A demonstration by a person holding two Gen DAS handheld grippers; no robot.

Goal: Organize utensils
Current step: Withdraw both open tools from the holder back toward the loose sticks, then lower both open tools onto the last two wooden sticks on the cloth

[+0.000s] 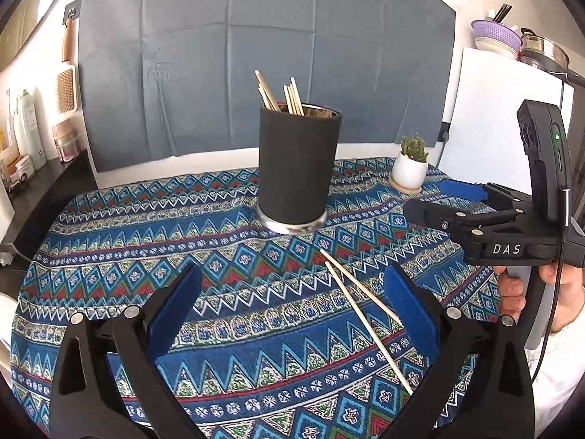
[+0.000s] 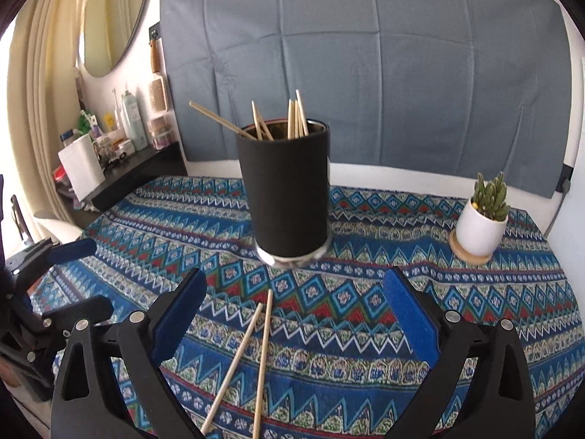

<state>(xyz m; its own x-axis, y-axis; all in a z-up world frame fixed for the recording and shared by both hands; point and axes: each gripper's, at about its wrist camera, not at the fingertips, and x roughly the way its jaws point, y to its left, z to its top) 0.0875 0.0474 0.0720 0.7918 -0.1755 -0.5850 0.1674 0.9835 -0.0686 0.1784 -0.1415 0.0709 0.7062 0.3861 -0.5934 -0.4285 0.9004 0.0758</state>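
Observation:
A black cylindrical holder (image 1: 298, 168) stands on the patterned tablecloth (image 1: 146, 226) with several wooden chopsticks standing in it; it also shows in the right wrist view (image 2: 289, 190). Two loose wooden chopsticks (image 1: 362, 307) lie on the cloth in front of it, seen in the right wrist view (image 2: 252, 351) between my right fingers. My left gripper (image 1: 292, 296) is open and empty, above the cloth, left of the loose chopsticks. My right gripper (image 2: 292, 300) is open and empty over the loose chopsticks; it shows in the left wrist view (image 1: 431, 201) at the right.
A small cactus in a white pot (image 2: 482, 219) stands on a wooden coaster at the back right of the table. A dark shelf (image 2: 139, 172) with bottles and a paper roll is at the left. A grey cloth (image 2: 365, 73) hangs behind.

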